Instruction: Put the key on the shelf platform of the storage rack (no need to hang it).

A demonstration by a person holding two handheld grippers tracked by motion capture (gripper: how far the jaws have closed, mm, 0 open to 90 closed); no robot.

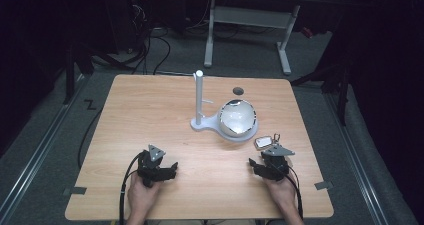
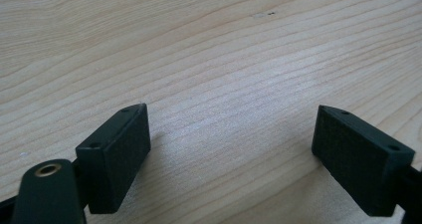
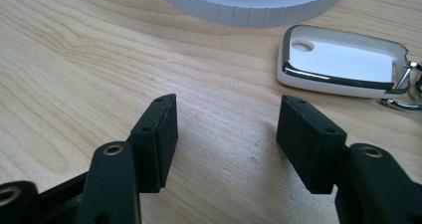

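Observation:
A white stand [image 1: 200, 122] with an upright post [image 1: 198, 96] and a round bowl-shaped dish [image 1: 238, 117] sits mid-table. A white key fob [image 1: 262, 142] with a metal ring lies just right of the dish's base; in the right gripper view the fob [image 3: 338, 60] lies ahead and to the right of the jaws, with the stand's base [image 3: 249, 5] beyond. My right gripper [image 1: 256, 165] rests near the front right, open and empty [image 3: 226, 129]. Near the front left my left gripper [image 1: 172, 169] is held open over bare wood [image 2: 231, 144].
The wooden table [image 1: 150, 110] has a small dark hole [image 1: 238, 90] behind the dish. Tape marks sit at its front corners [image 1: 74, 190]. Beyond the table stand a white desk frame [image 1: 250, 30] and loose cables on the floor [image 1: 150, 45].

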